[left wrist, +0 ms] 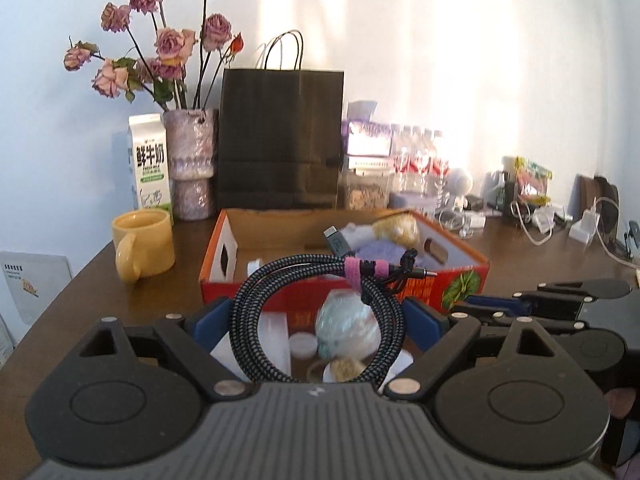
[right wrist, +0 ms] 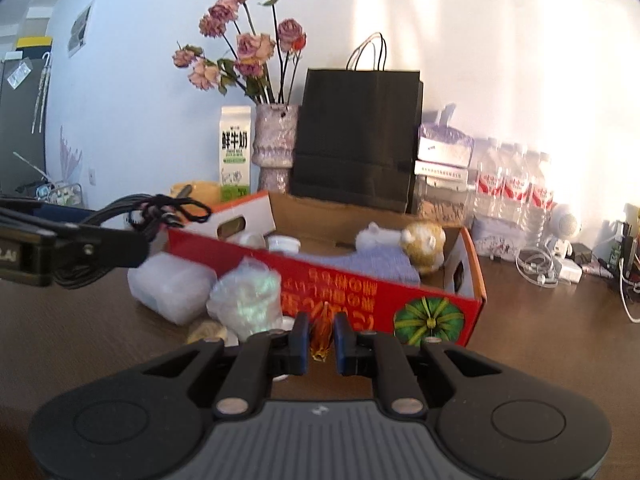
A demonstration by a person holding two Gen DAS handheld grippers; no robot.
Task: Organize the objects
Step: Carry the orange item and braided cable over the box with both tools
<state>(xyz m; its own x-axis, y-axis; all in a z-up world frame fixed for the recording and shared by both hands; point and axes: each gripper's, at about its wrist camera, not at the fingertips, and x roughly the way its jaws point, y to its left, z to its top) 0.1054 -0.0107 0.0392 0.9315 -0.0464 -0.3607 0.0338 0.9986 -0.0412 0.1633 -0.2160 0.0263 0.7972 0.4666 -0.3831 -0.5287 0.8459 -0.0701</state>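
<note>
The left hand-held gripper (left wrist: pixel 318 316) has its jaws spread wide and clamped on the outer sides of a coiled braided cable (left wrist: pixel 316 320), which stands upright between the blue pads, lifted clear of the worktop (left wrist: pixel 540 264). A pink strap binds the coil near its plugs. Beyond the coil lies the red cardboard box (right wrist: pixel 360 292), open at the top, with plush toys (right wrist: pixel 420 244) and a small white jar inside. The right hand-held gripper (right wrist: pixel 320 338) is closed on a small amber-orange object (right wrist: pixel 321 336), just in front of the box's red front wall. A crinkled plastic bundle (right wrist: pixel 244 300) and a clear container (right wrist: pixel 172 284) sit beside the box's front-left corner.
</note>
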